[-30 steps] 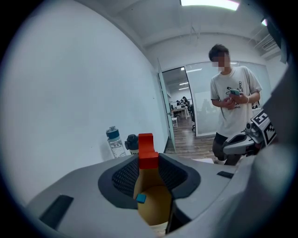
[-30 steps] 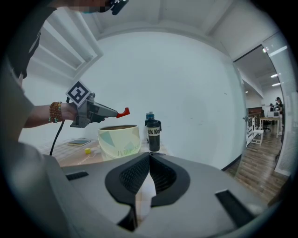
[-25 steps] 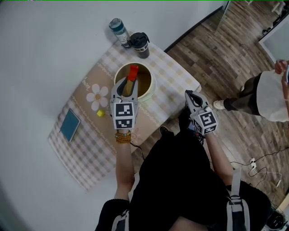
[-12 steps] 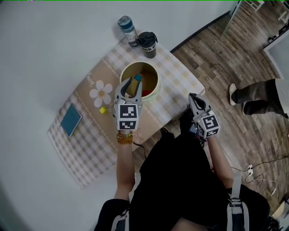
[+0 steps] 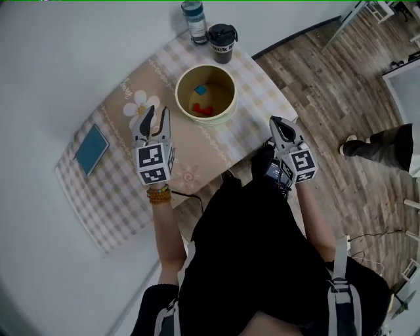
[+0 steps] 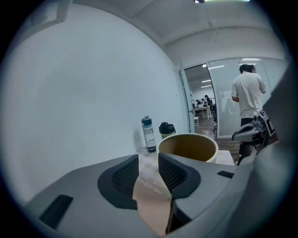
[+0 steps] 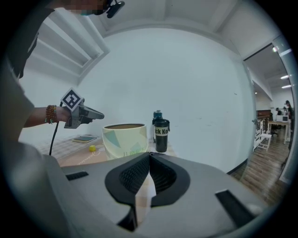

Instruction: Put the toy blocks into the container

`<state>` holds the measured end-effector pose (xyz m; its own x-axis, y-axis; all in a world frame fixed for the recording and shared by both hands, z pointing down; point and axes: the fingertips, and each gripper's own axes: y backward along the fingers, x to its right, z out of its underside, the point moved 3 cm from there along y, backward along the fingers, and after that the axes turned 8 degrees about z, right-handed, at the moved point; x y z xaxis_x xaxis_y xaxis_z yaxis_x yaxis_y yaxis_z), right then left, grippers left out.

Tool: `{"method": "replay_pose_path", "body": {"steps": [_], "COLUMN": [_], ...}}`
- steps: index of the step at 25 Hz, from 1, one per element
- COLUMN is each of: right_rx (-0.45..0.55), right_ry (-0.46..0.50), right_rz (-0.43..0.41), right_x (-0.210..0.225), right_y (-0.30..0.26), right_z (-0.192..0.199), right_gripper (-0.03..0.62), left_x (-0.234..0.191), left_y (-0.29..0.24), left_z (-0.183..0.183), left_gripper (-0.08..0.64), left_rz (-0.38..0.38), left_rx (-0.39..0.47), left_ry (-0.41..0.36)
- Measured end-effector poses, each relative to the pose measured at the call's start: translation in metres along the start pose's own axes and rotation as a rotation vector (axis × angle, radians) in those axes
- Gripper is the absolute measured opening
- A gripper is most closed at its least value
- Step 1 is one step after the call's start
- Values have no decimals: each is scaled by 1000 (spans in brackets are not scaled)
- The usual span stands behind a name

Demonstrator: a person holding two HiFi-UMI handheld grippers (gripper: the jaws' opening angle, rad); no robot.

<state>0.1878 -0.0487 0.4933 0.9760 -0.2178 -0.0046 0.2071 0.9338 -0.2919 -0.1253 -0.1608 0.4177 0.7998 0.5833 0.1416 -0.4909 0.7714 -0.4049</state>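
The cream round container [image 5: 226, 105] stands on the checked tablecloth [image 5: 118, 190] with a blue block [image 5: 201, 89] and a red block [image 5: 205, 109] inside. My left gripper [image 5: 155, 118] hovers open and empty over the cloth, left of the container and near the flower print [image 5: 136, 105]. In its own view the jaws [image 6: 149, 160] stand apart, with the container [image 6: 188, 146] ahead to the right. A small yellow block [image 7: 92, 148] lies on the cloth left of the container [image 7: 125, 139]; the head view does not show it. My right gripper [image 5: 275, 122] is shut and empty off the table's right edge, its pads [image 7: 149, 158] meeting.
A clear bottle [image 5: 195, 20] and a black cup [image 5: 222, 41] stand at the table's far corner behind the container. A teal book [image 5: 90, 149] lies at the left. A person [image 5: 387, 141] stands on the wood floor at the right.
The red block seen at the left gripper's tips over the container now lies inside it. The left gripper has drawn back to the left, away from the container. The right gripper has barely shifted.
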Motion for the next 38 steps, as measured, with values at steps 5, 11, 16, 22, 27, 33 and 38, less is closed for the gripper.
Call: {"method": "replay_pose_path", "body": {"steps": [5,11,16,22,27,33,38], "right_rx": [1,-2,-10,-27,-33,-47,-55], "right_ry": [27,50,58,79,88,89,87], "right_rz": [-19,-63,-118,-133,-144,-131,-116], "right_x": [-8,-31,-48,-63,-69,-64,-63], "right_y": [-4,-16,-23,-30,-34,-34,-35], "right_z": [-6,-9,-7,-5,-4,-3,0], "right_gripper": [6,6,6,6,6,6,6], "left_x": [-30,-53,-62,-70,-76,-76,-83], "left_y": [26,48,65,68,62,42,28], "left_z": [40,83,119,154,188,218,232], "left_gripper": [149,149,149,161,201,201,265], "left_rz": [-81,-145,-193,-198,-215,-208,-222], "left_rx": [-41,-87,-133,-164,-225,-283,-286], "left_ry": [68,130,174,221,247,284,334]}}
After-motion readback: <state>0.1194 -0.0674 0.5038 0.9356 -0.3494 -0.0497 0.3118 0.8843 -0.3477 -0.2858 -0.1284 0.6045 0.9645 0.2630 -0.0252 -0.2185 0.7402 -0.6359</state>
